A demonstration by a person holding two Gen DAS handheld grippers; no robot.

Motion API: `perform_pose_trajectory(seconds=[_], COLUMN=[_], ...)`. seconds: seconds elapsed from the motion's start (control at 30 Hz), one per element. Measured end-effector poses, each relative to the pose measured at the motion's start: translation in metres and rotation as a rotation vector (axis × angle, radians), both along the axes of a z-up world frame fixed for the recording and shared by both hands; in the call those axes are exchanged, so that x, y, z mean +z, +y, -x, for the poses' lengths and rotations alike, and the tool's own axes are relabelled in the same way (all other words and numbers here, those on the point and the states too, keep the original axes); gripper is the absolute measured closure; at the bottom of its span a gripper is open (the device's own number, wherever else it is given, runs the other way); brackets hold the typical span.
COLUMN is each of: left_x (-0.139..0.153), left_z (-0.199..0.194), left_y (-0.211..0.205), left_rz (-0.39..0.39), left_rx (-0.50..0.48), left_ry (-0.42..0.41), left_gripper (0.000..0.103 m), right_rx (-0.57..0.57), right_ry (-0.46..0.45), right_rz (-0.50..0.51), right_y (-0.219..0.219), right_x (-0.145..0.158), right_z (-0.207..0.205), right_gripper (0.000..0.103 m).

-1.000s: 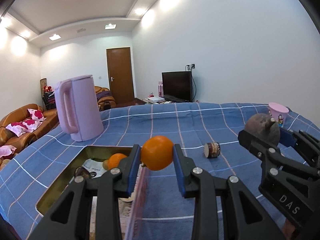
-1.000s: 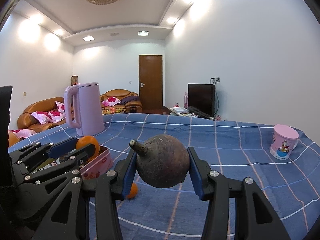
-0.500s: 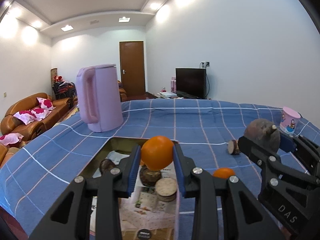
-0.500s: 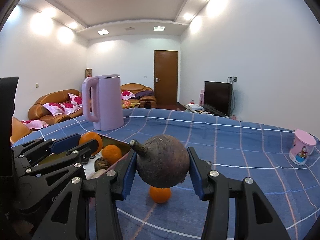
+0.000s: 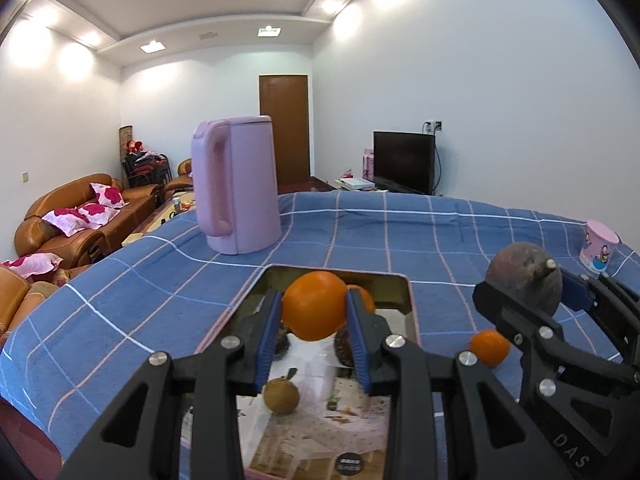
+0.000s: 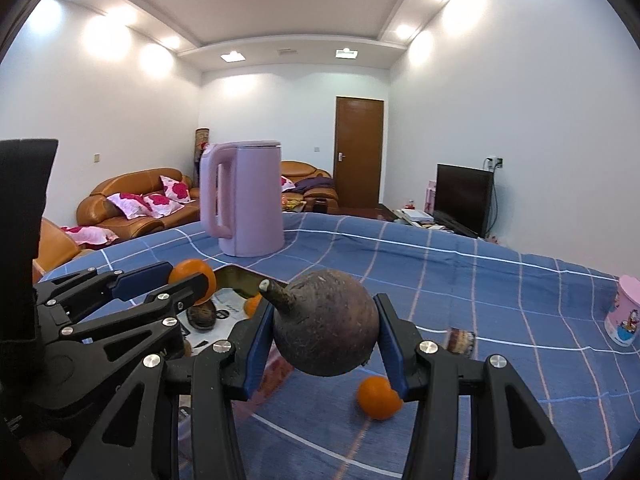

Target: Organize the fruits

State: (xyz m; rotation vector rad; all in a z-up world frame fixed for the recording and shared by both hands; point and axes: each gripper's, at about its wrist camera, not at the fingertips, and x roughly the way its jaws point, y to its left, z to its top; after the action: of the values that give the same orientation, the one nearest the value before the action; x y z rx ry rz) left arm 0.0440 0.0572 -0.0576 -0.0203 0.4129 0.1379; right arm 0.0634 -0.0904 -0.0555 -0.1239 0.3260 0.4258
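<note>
The left tool [image 5: 314, 314] is clamped on an orange [image 5: 315, 306] at the lower centre of its frame, above the open tin tray [image 5: 412, 320] on the blue checked table [image 5: 400, 240]. The right tool [image 6: 326, 334] is clamped on a dark brown stemmed fruit [image 6: 326, 328] at lower centre. A loose orange [image 6: 378, 397] lies on the cloth just below it. A pink kettle [image 5: 236, 184] stands beyond the tray.
</note>
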Motion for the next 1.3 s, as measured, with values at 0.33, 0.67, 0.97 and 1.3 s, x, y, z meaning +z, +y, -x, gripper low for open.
perform_pose_trajectory(seconds=[0.33, 0.67, 0.97, 1.3], left_x=[-0.003, -0.005, -0.007, -0.009], left_z=[-0.003, -0.005, -0.006, -0.010], left_y=[0.024, 0.040, 0.049, 0.063], left_rz=[0.004, 0.004, 0.003, 0.004], left_rx=[0.052, 0.080, 0.094, 0.116], left_ry=[0.022, 0.039, 0.059, 0.081], left_gripper=[0.069, 0.069, 0.069, 0.069], right_rx=[0.060, 0.100, 0.124, 0.136], right_ry=[0.008, 0.021, 0.029, 0.054], right_rz=[0.017, 0.034, 0.047, 0.063], right_y=[0.027, 0.046, 0.057, 0.068], right_x=[0.000, -0.003, -0.005, -0.008], right_z=[-0.003, -0.002, -0.004, -0.008], right_gripper=[0.053, 0.053, 0.053, 0.053])
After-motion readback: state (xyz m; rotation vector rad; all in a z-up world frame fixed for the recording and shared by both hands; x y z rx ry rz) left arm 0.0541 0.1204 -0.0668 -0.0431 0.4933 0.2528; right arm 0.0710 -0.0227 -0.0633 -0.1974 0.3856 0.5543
